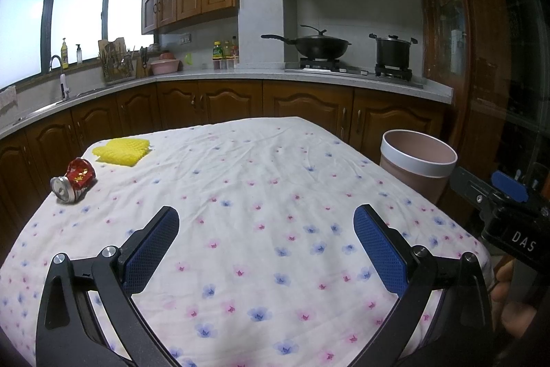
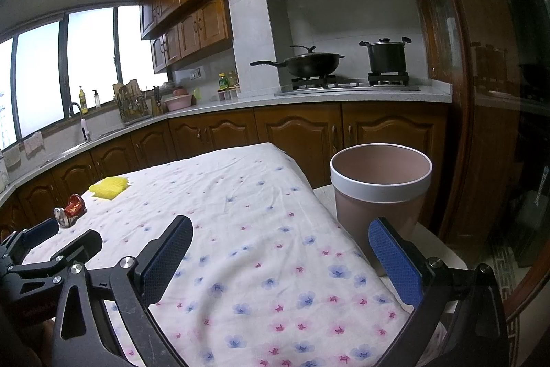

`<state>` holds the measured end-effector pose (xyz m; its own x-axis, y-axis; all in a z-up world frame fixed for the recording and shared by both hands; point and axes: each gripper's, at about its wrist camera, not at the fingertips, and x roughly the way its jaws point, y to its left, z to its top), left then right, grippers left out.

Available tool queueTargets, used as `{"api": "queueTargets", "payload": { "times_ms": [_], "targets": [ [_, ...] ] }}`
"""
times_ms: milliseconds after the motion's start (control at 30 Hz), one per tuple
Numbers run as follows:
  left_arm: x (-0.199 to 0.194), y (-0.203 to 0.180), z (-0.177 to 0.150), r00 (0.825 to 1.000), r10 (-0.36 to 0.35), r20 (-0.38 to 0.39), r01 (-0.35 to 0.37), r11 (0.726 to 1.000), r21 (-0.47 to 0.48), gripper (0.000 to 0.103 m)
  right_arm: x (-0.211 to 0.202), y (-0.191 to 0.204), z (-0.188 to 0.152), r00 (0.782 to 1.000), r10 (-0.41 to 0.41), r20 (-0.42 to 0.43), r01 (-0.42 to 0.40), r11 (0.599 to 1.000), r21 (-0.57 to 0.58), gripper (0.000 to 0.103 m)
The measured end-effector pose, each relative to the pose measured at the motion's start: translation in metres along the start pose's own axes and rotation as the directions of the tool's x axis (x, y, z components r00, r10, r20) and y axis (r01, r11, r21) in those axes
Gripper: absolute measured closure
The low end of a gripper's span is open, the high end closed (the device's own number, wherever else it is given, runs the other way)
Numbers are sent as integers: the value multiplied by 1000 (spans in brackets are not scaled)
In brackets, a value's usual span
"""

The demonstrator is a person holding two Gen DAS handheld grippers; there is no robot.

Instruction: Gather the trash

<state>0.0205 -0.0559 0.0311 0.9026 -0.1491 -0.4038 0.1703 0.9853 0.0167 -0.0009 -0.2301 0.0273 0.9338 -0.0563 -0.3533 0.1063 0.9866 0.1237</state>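
A crushed red can lies on its side at the far left of the floral-cloth table. A yellow foam net lies just behind it. Both also show in the right wrist view, the can and the net. A pink bin with a white rim stands off the table's right edge; it is close in the right wrist view. My left gripper is open and empty over the table's near side. My right gripper is open and empty near the table's right edge, beside the bin.
A kitchen counter runs behind the table, with a sink tap at left and a wok and pot on the stove. A dark wooden door stands right of the bin.
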Motion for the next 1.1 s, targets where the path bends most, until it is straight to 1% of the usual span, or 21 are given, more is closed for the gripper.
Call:
{"api": "queueTargets", "payload": {
  "times_ms": [1100],
  "targets": [
    [1,0,1,1000,-5,-5,5,1000,-4,0,0,-2,2,1000,3,-3,-3,1000,1,0]
  ]
}}
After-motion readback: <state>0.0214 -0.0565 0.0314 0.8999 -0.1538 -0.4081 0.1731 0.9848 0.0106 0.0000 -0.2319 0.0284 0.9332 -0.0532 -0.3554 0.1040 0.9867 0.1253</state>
